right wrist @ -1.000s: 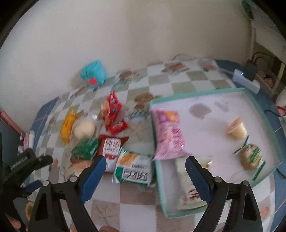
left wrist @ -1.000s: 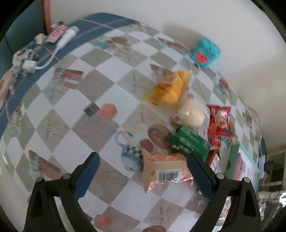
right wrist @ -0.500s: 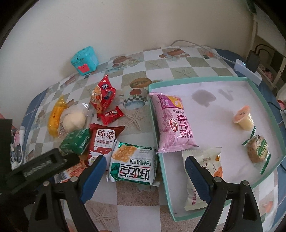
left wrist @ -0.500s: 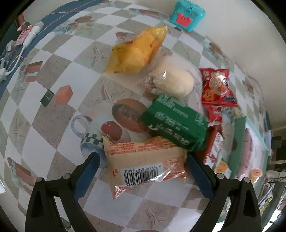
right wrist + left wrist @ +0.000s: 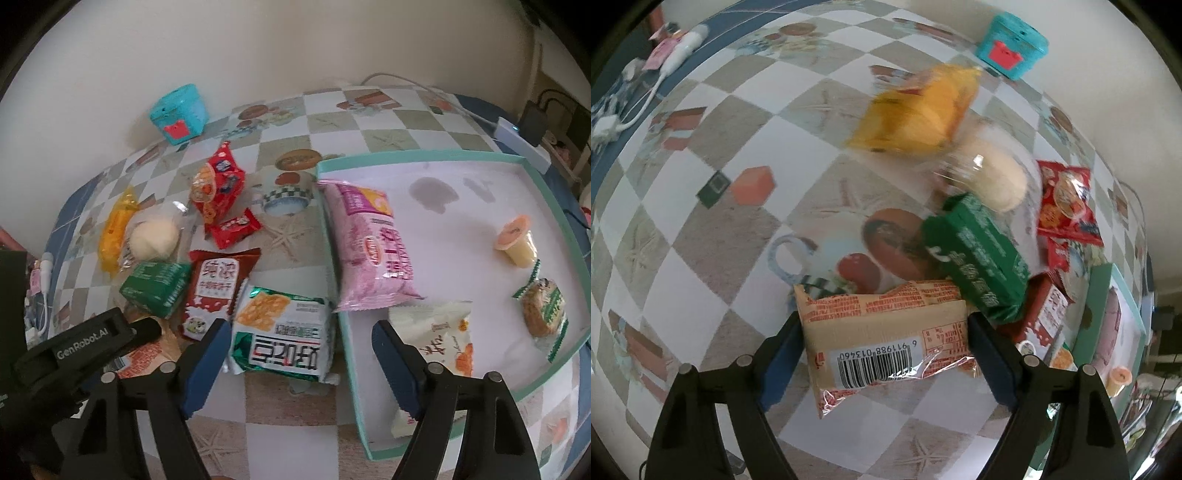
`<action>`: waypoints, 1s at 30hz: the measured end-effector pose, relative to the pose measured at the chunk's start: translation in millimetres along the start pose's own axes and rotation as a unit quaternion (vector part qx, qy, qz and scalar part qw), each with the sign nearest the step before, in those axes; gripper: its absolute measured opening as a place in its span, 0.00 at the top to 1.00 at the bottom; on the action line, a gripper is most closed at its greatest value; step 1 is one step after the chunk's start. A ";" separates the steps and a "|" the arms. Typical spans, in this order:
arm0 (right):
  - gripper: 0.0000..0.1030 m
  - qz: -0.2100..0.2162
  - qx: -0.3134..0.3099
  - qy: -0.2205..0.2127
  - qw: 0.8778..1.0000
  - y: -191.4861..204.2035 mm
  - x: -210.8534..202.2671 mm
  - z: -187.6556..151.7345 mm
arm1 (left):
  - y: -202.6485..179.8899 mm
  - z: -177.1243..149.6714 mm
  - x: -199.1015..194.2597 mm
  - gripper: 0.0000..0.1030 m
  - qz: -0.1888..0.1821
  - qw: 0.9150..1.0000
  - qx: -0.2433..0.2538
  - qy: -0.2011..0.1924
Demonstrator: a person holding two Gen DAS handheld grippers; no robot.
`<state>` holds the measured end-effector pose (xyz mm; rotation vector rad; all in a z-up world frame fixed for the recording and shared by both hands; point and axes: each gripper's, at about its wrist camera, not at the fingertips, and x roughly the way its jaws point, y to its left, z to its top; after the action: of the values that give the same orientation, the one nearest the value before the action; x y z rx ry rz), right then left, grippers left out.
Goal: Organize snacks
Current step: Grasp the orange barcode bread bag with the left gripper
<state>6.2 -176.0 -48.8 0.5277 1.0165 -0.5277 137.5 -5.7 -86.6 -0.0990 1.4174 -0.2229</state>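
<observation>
Both grippers have been coming down on the pile and narrowing their jaws, so two pickups for the teal tray (image 5: 546,168) are getting under way. At the bottom centre of the left wrist view the left gripper (image 5: 886,354) is bracketing the tan barcoded snack packet (image 5: 886,328), pads at or nearly at its ends, though whether they are pressing yet is unclear. In the right wrist view the right gripper (image 5: 301,365) is standing apart around the green-and-white cracker pack (image 5: 282,336), left pad just beside it, right pad over the tray rim
</observation>
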 end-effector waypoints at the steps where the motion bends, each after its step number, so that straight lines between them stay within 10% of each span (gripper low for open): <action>1: 0.21 0.004 -0.002 0.003 1.000 1.7 1.5 -0.2 | 3.4 0.9 -0.2 0.15 0.000 1.000 -0.006 0.000; 30: 0.22 -0.002 0.016 0.049 0.999 6.9 26.8 -1.4 | 19.9 3.7 -5.1 0.15 -0.005 1.000 -0.028 0.003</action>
<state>21.2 -174.2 -72.1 0.5831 1.1038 -0.5268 142.3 14.6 -85.1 -0.1529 1.4298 -0.1919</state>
